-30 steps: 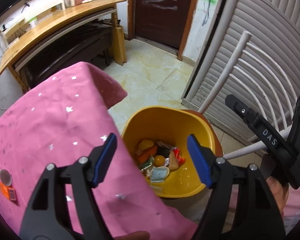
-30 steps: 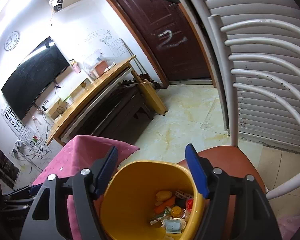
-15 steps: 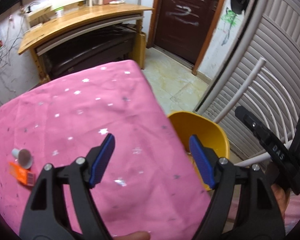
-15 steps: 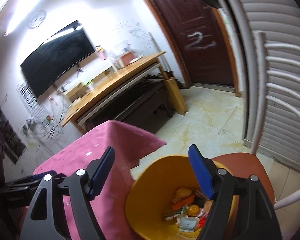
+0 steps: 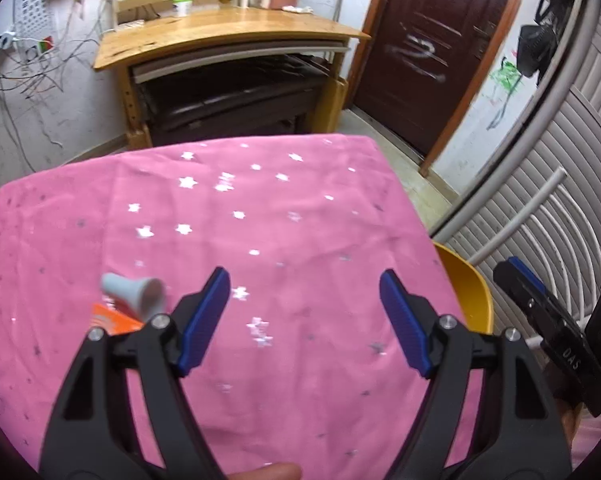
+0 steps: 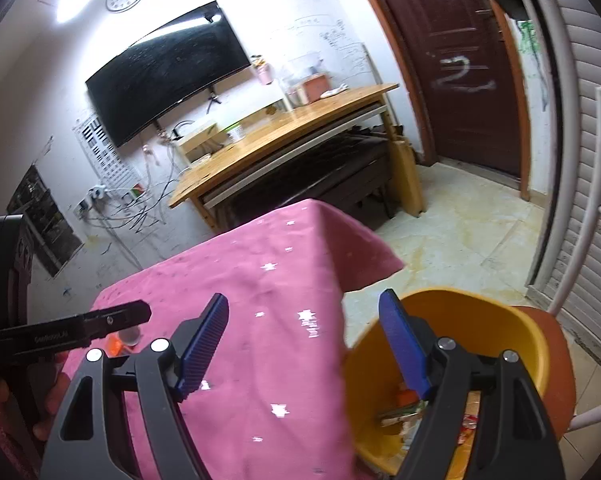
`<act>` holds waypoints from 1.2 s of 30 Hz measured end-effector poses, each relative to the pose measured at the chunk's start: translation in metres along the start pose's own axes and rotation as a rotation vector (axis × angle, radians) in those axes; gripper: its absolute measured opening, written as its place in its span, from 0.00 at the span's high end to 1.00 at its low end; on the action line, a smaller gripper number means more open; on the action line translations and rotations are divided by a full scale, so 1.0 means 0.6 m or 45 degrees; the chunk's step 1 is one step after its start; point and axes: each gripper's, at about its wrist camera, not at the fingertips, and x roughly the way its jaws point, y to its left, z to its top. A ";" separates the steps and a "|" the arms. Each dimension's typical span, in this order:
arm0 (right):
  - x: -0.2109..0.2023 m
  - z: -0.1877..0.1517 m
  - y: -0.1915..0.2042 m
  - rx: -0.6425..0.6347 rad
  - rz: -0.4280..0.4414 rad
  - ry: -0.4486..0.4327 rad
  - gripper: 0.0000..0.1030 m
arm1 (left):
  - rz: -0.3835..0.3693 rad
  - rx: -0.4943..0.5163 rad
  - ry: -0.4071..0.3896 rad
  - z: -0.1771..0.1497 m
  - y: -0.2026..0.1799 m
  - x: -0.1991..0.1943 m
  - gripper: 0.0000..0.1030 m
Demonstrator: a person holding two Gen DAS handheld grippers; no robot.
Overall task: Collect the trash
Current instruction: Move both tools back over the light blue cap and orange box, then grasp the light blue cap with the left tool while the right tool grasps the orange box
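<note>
A small grey cup (image 5: 134,292) lies on its side on an orange wrapper (image 5: 112,320) on the pink starred tablecloth (image 5: 300,208). My left gripper (image 5: 302,280) hovers over the cloth just right of them, jaws wide and opening, nothing between them. The right wrist view shows the same cup (image 6: 129,336) and wrapper (image 6: 115,347) under a left finger (image 6: 112,318). My right gripper (image 6: 303,298) is open and empty above the table edge. The yellow bin (image 6: 460,308), holding several scraps, stands to its right. Only the bin's rim (image 5: 466,292) shows in the left wrist view.
The bin rests on a red-brown chair seat (image 6: 560,360) with white back bars (image 5: 540,216) before a slatted shutter. Beyond the table are a wooden desk (image 5: 228,36), a dark door (image 5: 428,48), a wall screen (image 6: 168,72) and tiled floor (image 6: 460,232).
Both grippers have swung left, away from the bin and over the pink table. The cup and wrapper now sit close to the left gripper. The bin has slid to the right of both views.
</note>
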 end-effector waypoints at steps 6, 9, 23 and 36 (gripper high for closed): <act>0.019 -0.003 0.050 -0.055 0.050 0.036 0.30 | 0.042 -0.019 -0.028 0.003 0.041 -0.018 0.22; 0.029 -0.007 0.079 -0.083 0.088 0.062 0.30 | 0.079 -0.029 -0.036 0.006 0.066 -0.024 0.21; 0.087 -0.046 0.219 -0.277 0.179 0.213 0.28 | 0.177 0.000 0.088 0.011 0.163 0.008 0.19; 0.106 -0.064 0.266 -0.345 0.177 0.269 0.26 | 0.159 0.020 0.192 0.007 0.194 0.054 0.31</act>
